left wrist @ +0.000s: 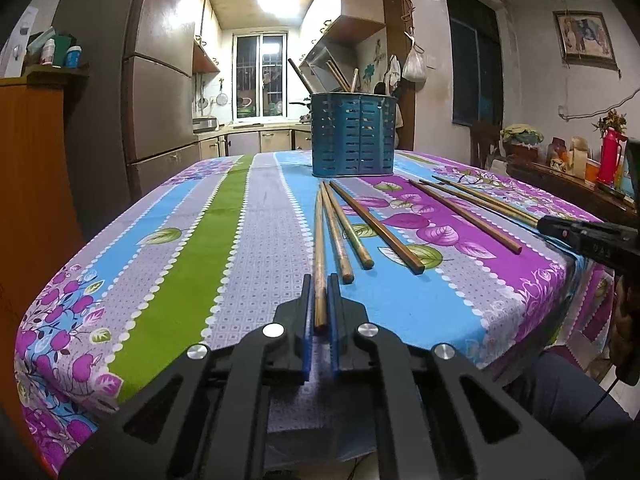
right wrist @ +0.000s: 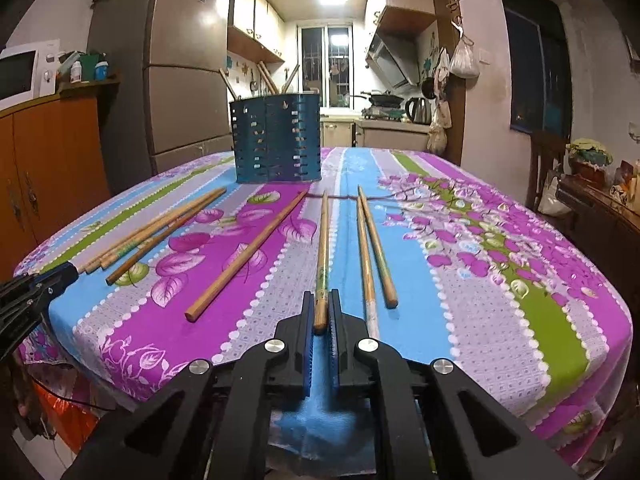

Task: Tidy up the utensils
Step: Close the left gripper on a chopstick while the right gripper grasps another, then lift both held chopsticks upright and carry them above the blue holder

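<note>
On the tablecloth (left wrist: 248, 240), each gripper pinched 1 chopstick's near end: left gripper (left wrist: 320, 300), right gripper (right wrist: 321, 308). Light, stiff, slippery-looking sticks suited end grips; holder (left wrist: 354, 136) stood beyond.

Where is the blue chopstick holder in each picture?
Left wrist view: the blue chopstick holder stands at the table's far end, just right of centre.
Right wrist view: the same holder stands at the far end, left of centre.
Shared landmark: the bright kitchen window behind it.
</note>
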Available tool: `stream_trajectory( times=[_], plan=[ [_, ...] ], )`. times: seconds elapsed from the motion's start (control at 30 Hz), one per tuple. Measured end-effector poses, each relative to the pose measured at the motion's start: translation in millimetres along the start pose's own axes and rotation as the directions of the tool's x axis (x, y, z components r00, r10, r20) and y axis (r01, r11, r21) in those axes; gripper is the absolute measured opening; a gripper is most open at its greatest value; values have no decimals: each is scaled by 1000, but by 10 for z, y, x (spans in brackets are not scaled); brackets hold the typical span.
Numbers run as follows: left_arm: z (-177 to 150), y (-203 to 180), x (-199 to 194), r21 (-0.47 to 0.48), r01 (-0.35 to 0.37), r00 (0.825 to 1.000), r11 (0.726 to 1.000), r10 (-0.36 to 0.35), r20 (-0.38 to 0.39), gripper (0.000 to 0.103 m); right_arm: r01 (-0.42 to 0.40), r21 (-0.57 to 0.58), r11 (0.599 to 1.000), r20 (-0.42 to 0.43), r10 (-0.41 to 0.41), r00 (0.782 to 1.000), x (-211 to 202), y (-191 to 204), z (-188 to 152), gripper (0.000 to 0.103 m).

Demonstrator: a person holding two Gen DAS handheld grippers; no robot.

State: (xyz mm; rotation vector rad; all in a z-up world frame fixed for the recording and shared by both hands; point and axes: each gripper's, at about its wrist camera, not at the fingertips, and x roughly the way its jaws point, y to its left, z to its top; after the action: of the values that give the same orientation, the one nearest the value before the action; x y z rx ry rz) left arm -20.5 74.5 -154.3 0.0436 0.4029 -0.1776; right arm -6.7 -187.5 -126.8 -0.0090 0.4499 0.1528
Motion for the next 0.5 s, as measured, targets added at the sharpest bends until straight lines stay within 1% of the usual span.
stream_trajectory(
  times=[0.17, 0.27, 0.37, 0.5],
  plan=[
    [73, -23, -79, 2, -6, 1000, 1000, 6, 29, 5, 0, -13, 1000, 60, 1, 998, -171, -34, 177, 8],
    [200, -28, -175, 7, -11, 998, 1000, 10, 65, 5, -3, -34, 999, 120, 7, 993, -350, -68, 386, 8],
    [381, -33, -282, 21, -17, 994, 1000, 14, 113, 5, -15, -69, 998, 181, 27, 983, -516, -97, 599, 8],
    [709, -22, -394, 44, -25, 981, 999, 16, 194, 5, -43, -111, 993, 243, 69, 968, -642, -129, 945, 8]
  ],
)
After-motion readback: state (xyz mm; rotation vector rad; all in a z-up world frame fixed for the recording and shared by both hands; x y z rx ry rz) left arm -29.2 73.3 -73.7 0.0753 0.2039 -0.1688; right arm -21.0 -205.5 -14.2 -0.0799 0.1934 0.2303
